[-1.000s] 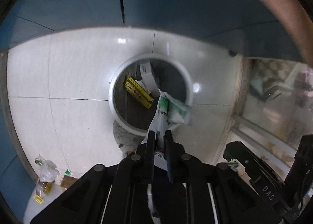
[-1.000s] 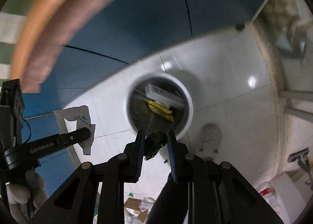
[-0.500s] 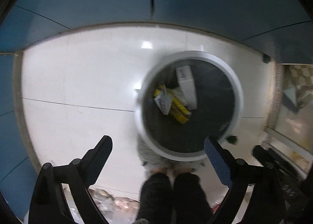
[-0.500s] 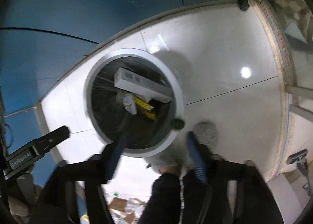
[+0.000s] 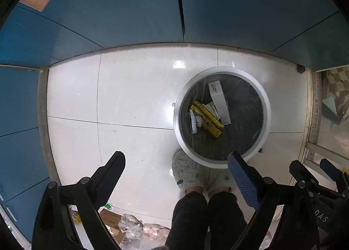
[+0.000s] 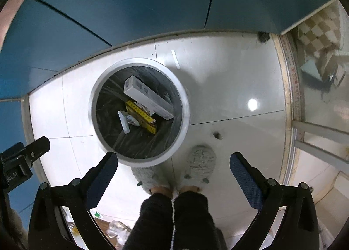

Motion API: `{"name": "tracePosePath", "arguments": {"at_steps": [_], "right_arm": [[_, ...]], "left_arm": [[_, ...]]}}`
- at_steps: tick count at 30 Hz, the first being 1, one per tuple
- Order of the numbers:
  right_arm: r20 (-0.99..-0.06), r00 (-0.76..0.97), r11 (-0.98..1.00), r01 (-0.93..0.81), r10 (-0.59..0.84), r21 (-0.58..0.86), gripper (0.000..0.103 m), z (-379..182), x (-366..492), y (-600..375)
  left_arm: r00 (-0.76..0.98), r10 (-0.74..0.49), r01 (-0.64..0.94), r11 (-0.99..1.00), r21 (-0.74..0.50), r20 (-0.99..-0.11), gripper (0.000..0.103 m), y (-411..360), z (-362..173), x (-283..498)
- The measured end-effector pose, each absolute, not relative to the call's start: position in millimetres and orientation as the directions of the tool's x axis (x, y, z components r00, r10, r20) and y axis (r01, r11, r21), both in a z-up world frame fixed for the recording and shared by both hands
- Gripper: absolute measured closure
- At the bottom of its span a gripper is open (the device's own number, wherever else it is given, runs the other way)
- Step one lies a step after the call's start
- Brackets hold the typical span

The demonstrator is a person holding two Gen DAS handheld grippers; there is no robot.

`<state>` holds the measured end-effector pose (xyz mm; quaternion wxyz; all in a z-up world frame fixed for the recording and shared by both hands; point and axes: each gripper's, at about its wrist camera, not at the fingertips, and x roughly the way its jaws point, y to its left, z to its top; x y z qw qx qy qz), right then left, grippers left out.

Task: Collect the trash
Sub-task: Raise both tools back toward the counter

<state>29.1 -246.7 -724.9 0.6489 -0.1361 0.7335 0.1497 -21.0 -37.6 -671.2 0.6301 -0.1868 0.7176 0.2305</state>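
Observation:
A round white-rimmed trash bin (image 5: 177, 106) with a dark liner stands on the white tiled floor; it also shows in the right wrist view (image 6: 185, 106). Inside lie a white box (image 5: 219, 101), a yellow box (image 5: 206, 118) and a crumpled white wrapper (image 5: 195, 122); the same white box (image 6: 148, 97) and yellow box (image 6: 141, 116) show in the right wrist view. My left gripper (image 5: 176, 167) is open and empty, held above the floor in front of the bin. My right gripper (image 6: 174, 167) is open and empty above the bin's near edge.
Blue cabinet fronts (image 5: 130, 9) run behind the bin. The person's grey slippers (image 6: 199, 162) and dark trouser legs stand just in front of it. More trash, a cardboard piece and clear plastic bags (image 5: 128, 226), lies on a surface at the lower left. A glass door frame (image 6: 292, 97) is at right.
Both grippers opened and let go of their trash: the left dropped the white-green wrapper into the bin, and the right dropped a small dark piece. Both are now empty and higher above the bin.

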Motion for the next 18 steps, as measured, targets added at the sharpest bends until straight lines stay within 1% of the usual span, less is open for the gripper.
{"name": "tracePosePath", "arguments": {"at_steps": [5, 8, 16, 18], "right_arm": [[-0.995, -0.097, 0.908, -0.418, -0.004, 0.037, 0.0, -678, 25, -249], [-0.997, -0.071, 0.903, -0.429, 0.006, 0.036, 0.0, -637, 24, -252], [-0.999, -0.026, 0.884, -0.466, 0.04, 0.047, 0.0, -507, 11, -261], [-0.998, -0.023, 0.882, -0.468, 0.056, 0.06, 0.0, -473, 7, -264]], "left_arm": [[-0.116, 0.024, -0.553, 0.829, 0.085, -0.993, 0.007, -47, -623, -29], [-0.101, 0.029, -0.551, 0.831, 0.08, -0.994, 0.007, -54, -591, -33], [-0.054, 0.032, -0.545, 0.836, 0.057, -0.998, 0.007, -68, -484, -48], [-0.038, 0.049, -0.541, 0.838, 0.062, -0.998, 0.007, -70, -454, -54]]}}
